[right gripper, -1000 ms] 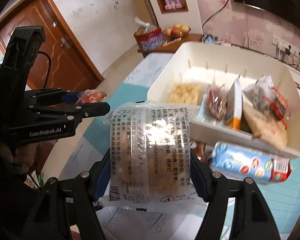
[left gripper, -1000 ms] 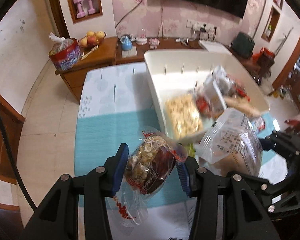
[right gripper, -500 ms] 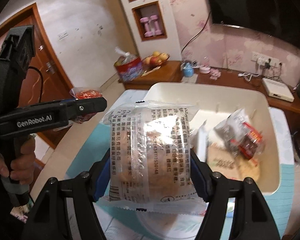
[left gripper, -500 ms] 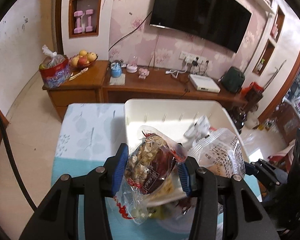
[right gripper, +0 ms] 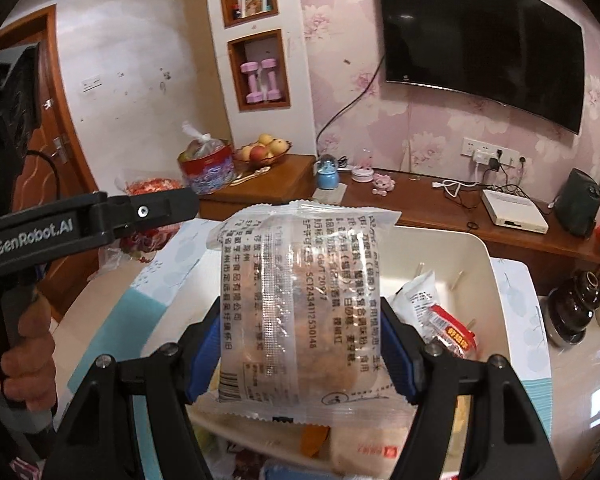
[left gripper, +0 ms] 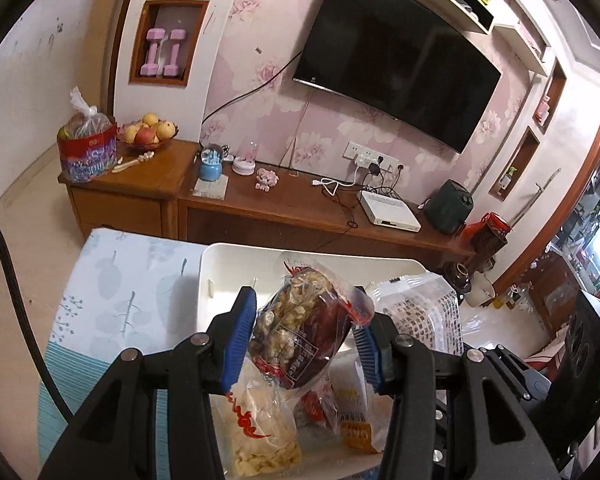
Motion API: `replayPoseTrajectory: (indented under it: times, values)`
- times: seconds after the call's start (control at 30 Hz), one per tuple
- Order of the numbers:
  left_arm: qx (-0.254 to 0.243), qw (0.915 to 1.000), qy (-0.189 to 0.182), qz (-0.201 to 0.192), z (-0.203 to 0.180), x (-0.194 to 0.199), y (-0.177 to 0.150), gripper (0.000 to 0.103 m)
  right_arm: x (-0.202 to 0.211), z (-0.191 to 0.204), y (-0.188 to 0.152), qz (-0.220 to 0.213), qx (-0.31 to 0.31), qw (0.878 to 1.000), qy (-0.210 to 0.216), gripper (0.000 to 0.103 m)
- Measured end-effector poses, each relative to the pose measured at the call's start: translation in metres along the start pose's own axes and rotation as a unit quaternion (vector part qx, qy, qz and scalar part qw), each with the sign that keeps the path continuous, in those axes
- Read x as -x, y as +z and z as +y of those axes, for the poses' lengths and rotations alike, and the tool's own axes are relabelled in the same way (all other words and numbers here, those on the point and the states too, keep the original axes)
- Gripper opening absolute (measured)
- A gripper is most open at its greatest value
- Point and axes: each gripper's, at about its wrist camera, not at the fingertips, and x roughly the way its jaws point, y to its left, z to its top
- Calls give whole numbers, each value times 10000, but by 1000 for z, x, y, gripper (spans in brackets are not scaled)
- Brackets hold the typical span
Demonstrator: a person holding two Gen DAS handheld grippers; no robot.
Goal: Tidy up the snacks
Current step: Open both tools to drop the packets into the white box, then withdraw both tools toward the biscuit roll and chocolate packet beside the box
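Note:
My left gripper (left gripper: pixel 306 338) is shut on a clear packet of nuts and dark red dates (left gripper: pixel 300 336), held above the white bin (left gripper: pixel 236 252). Below it in the bin lie a bag of pale yellow chips (left gripper: pixel 260 432) and an orange-labelled packet (left gripper: pixel 354 412). My right gripper (right gripper: pixel 300 352) is shut on a clear printed snack packet (right gripper: pixel 300 300), also held over the white bin (right gripper: pixel 484 252); that packet shows at right in the left wrist view (left gripper: pixel 424 320). A red and white packet (right gripper: pixel 448 332) rests inside the bin. The left gripper's body (right gripper: pixel 80 220) crosses the right wrist view, a hand (right gripper: pixel 24 364) on its handle.
The bin sits on a table with a leaf-print and teal cloth (left gripper: pixel 112 292). Behind it stands a low wooden cabinet (left gripper: pixel 260 208) with a fruit bowl (left gripper: pixel 148 134), a red bag (left gripper: pixel 86 152) and a white box (left gripper: pixel 388 218). A television (left gripper: pixel 396 52) hangs on the wall.
Both grippers have carried their packets forward from the table's near side to above the bin. Both views have tilted upward, showing more of the wall and television. Both grips are unchanged.

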Motion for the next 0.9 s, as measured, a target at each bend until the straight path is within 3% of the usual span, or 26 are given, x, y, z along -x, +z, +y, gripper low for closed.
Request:
replayPoseTrajectory:
  times: [0.17, 0.23, 0.3, 0.5, 0.67, 0.9]
  values:
    - [80, 9998, 29, 190, 0, -17, -2, 47, -12, -11, 0, 95, -177, 9996, -222, 75]
    - [151, 9996, 5, 223, 0, -21, -1, 52, -18, -18, -1, 189, -295, 9989, -296, 75]
    - [188, 9995, -4, 268, 1, -23, -1, 66, -23, -21, -1, 287, -383, 9982, -360, 75]
    - [194, 9995, 30, 242, 5, -17, 1, 69, -28, -35, -6, 396, -837, 9948, -413, 76]
    - [195, 9997, 51, 160, 9, -4, 1, 70, -19, -29, -4, 222, -664, 9959, -572, 78]
    - [185, 9998, 76, 92, 11, 14, -9, 76, -4, -23, -10, 205, -718, 9961, -462, 78]
